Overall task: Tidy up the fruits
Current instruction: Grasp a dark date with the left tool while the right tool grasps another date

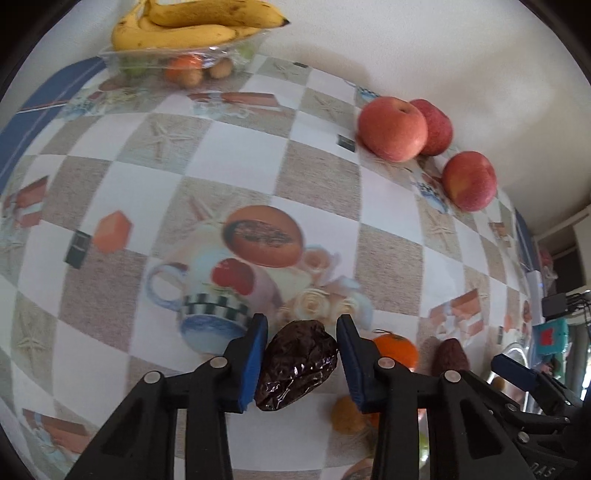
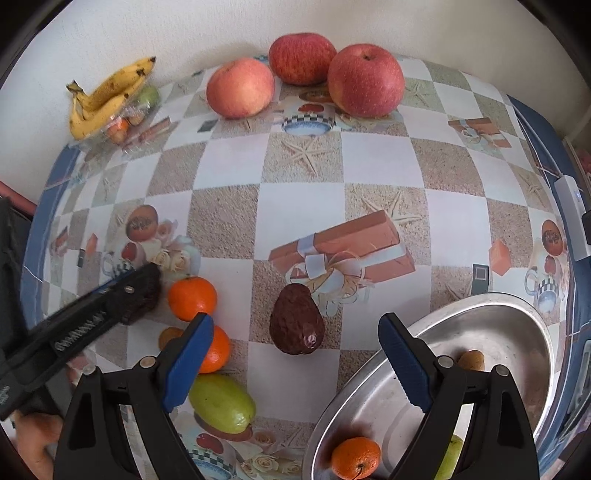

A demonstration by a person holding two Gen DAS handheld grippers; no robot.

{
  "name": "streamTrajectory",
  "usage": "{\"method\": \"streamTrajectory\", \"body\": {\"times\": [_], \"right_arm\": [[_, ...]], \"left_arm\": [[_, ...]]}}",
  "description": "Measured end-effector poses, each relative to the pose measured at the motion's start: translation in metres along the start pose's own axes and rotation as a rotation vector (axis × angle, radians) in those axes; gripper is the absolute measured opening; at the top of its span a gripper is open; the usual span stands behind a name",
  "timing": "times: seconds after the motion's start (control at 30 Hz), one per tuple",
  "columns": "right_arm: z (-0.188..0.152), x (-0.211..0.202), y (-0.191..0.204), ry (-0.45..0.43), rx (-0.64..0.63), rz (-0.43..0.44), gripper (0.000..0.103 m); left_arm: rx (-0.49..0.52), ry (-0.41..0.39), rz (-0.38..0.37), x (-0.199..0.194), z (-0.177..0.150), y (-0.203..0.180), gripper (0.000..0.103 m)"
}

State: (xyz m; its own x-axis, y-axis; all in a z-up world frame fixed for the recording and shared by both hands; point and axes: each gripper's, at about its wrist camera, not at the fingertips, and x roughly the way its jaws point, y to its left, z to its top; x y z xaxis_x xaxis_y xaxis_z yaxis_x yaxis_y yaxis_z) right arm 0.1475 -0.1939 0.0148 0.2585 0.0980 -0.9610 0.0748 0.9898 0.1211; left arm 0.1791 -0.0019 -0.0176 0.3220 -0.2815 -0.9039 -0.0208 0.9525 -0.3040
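In the left wrist view my left gripper (image 1: 301, 326) is shut on a dark wrinkled avocado (image 1: 297, 365), which stays sharp while the tablecloth blurs. The right wrist view shows that gripper (image 2: 144, 288) from the side at the left. My right gripper (image 2: 296, 320) stands open just above the table, and a second dark avocado (image 2: 295, 325) lies ahead between its fingers, untouched. Two oranges (image 2: 192, 297) and a green fruit (image 2: 221, 402) lie by its left finger. Three red apples (image 2: 364, 85) sit at the back, near the wall.
A steel bowl (image 2: 517, 332) at the front right holds an orange (image 2: 355, 457), a brown fruit and a green one. A clear bowl (image 1: 177, 59) with bananas (image 1: 184, 26) on top stands at the back left corner. Checkered tablecloth (image 2: 303, 210) lies bare in the middle.
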Motion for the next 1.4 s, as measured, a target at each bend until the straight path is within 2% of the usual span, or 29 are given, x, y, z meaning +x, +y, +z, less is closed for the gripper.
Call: {"method": "streamTrajectory", "body": {"times": [0.2,0.37,0.6,0.77,0.83,0.97,1.13,1.2,1.4], "right_arm": [[0.004,0.014,0.010,0.040,-0.046,-0.054,0.091],[0.009,0.026,0.015,0.063,-0.073,-0.115,0.091],[0.019,0.034,0.013,0.069,-0.096,-0.165,0.091],[0.024,0.050,0.017,0.084,-0.114,-0.168,0.091],[0.028,0.053,0.011,0.094,-0.090,-0.113,0.092],[0.033,0.060,0.008,0.102,-0.115,-0.064,0.101],[0.040,0.067,0.007,0.117,-0.088,-0.077,0.103],[0.040,0.068,0.006,0.082,-0.087,-0.083,0.103],[0.041,0.069,0.005,0.107,-0.143,-0.058,0.103]], "left_arm": [[-0.064,-0.020,0.069,-0.009,0.006,0.030,0.041],[-0.115,-0.028,0.080,-0.015,0.010,0.052,0.041],[-0.113,-0.025,0.082,-0.012,0.010,0.053,0.041],[-0.108,-0.024,0.081,-0.011,0.011,0.051,0.041],[-0.107,-0.022,0.080,-0.010,0.013,0.050,0.042],[-0.103,-0.022,0.083,-0.009,0.013,0.050,0.042],[-0.103,-0.021,0.081,-0.010,0.013,0.050,0.042],[-0.101,-0.020,0.081,-0.010,0.013,0.050,0.042],[-0.094,-0.020,0.084,-0.009,0.013,0.049,0.042]]}}
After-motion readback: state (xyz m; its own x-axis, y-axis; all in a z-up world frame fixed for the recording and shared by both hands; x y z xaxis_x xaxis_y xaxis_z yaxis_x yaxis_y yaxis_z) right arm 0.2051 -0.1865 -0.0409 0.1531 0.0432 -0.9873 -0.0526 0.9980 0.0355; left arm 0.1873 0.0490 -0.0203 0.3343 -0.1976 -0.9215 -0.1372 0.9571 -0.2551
